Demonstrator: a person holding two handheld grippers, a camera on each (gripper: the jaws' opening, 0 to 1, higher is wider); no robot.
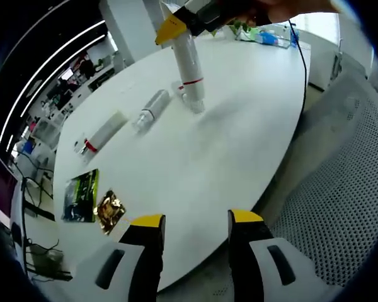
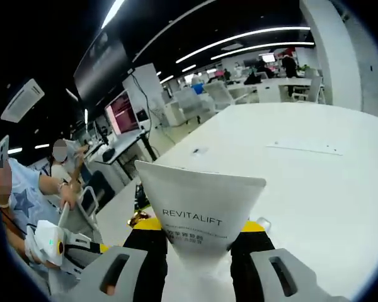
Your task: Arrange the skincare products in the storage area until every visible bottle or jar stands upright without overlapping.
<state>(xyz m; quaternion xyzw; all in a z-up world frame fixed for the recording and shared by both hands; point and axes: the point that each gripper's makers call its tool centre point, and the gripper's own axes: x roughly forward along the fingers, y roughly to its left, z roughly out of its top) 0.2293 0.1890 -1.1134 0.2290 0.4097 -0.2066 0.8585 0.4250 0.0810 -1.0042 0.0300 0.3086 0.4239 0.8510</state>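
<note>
A large white table [image 1: 239, 145] with a rounded edge fills the middle of the left gripper view. A white tube with a red band [image 1: 102, 134] lies on its side at left centre, a clear-capped bottle [image 1: 151, 108] lies beside it, and a white tube [image 1: 190, 72] stands cap down near the top. At lower left lie a green packet [image 1: 82, 195] and a gold sachet [image 1: 110, 209].

The tube [image 1: 190, 69] is looking like smooth white plastic, the table [image 1: 214, 151] matt white, the packet [image 1: 109, 210] glossy gold foil
</note>
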